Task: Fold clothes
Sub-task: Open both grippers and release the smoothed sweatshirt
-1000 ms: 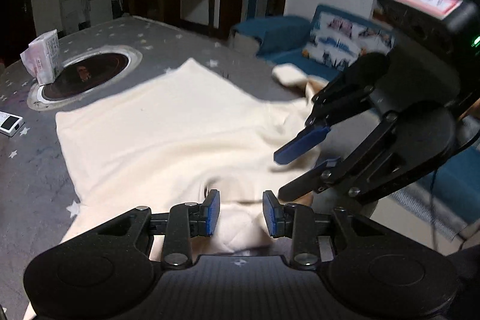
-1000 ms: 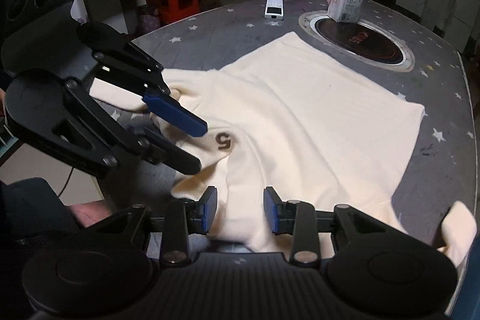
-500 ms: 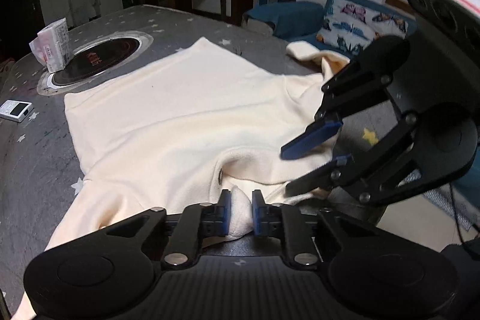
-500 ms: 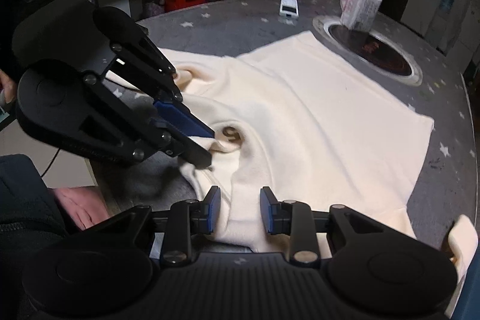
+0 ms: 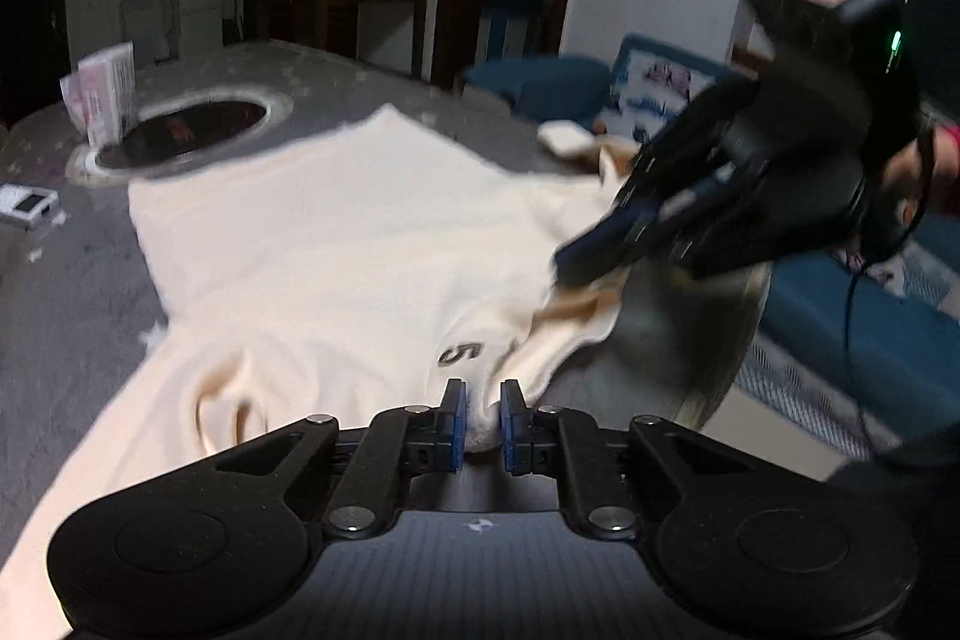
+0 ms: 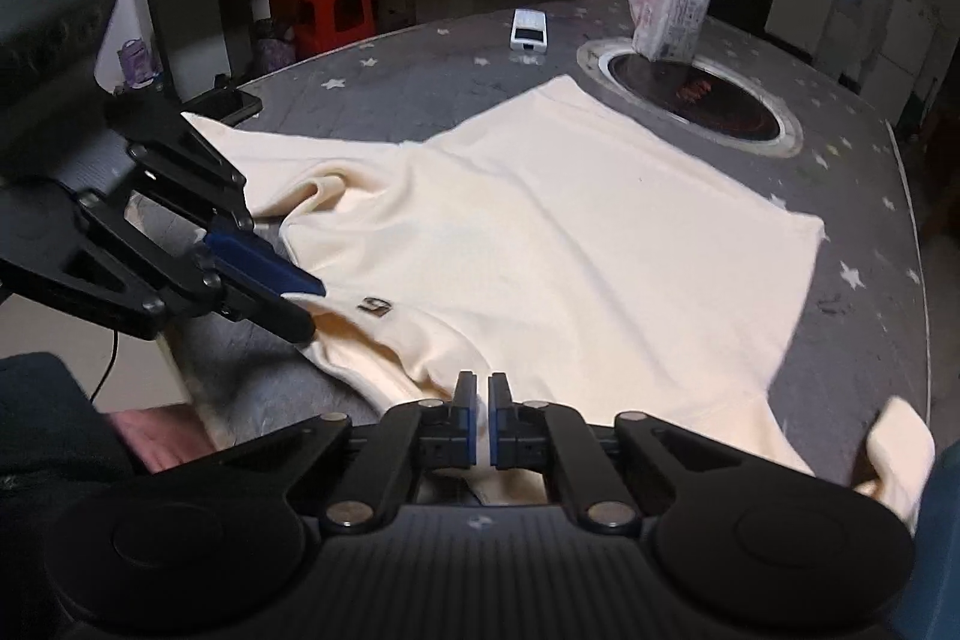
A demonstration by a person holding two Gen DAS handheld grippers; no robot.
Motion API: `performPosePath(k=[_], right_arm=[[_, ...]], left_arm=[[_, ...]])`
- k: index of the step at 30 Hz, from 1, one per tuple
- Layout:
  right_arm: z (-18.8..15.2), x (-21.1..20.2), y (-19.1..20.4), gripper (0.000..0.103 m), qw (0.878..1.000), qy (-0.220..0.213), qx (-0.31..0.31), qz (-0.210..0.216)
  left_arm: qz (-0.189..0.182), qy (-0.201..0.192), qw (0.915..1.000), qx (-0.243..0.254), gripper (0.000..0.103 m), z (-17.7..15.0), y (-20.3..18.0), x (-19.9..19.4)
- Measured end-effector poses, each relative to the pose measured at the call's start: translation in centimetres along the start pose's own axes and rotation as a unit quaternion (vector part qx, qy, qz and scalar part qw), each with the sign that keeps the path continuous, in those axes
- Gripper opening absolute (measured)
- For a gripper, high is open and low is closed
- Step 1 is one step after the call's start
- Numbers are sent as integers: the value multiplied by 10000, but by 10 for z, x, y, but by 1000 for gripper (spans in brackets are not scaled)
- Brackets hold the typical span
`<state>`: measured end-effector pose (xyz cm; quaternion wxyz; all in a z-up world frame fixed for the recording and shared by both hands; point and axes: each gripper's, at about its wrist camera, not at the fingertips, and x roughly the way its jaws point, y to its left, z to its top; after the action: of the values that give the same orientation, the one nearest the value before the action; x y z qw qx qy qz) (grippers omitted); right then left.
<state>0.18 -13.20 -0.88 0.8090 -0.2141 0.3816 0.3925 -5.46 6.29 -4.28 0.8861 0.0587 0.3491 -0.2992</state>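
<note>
1. Cream shirt [image 6: 540, 232] lies spread on the grey star-print table [image 6: 420, 64], hem toward 12 o'clock, a small "5" mark [image 6: 375, 305] near its front edge.
2. Left gripper [image 5: 480, 421]: pads pinch a fold of the shirt's near edge.
3. Right gripper [image 6: 482, 415]: jaws pressed together on shirt cloth at 6 o'clock.
4. Tissue pack [image 6: 669, 17] stands at the inset burner [image 6: 690, 97], 1 o'clock; white remote [image 6: 528, 31] at 12.

Your cream shirt [image 6: 540, 244] bears a dark "5" [image 5: 459, 354]; the grey tablecloth [image 6: 420, 64] shows white stars; the stool [image 6: 333, 7] at eleven o'clock is red.
</note>
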Motion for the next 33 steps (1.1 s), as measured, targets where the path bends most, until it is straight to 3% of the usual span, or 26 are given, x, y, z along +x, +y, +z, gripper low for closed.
performPosePath(k=[6,11,15,19,22,25,28,32,33], right_arm=[[-1,-2,4,5,10000,-39,-72,24],[7,10,-2,5,9997,-179,147,-13],[2,28,0,5,9997,-35,207,124],[-8,22,2,5,9996,-57,238,107],[-13,4,-9,6,9986,-188,483,136],[-17,-15,-35,9,9951,-385,876,-231],[-19,-23,-66,23,9870,-486,1238,-904],[-21,-21,-109,47,9657,-459,1587,-2002],[-22,-15,-118,47,9614,-374,1577,-2223]], left_arm=[[-103,-254,9993,258,26,14,-2,-10],[-77,-462,9988,-160,25,31,12,0],[-94,-254,9983,-508,24,33,22,21],[-29,59,9994,-337,25,23,17,38],[-46,82,9997,-226,26,24,14,39],[-121,-16,9993,-345,28,32,17,38],[-182,-120,9990,-396,33,43,12,46],[-347,-144,9986,-367,38,51,-2,59],[-392,-136,9986,-342,38,52,-6,62]])
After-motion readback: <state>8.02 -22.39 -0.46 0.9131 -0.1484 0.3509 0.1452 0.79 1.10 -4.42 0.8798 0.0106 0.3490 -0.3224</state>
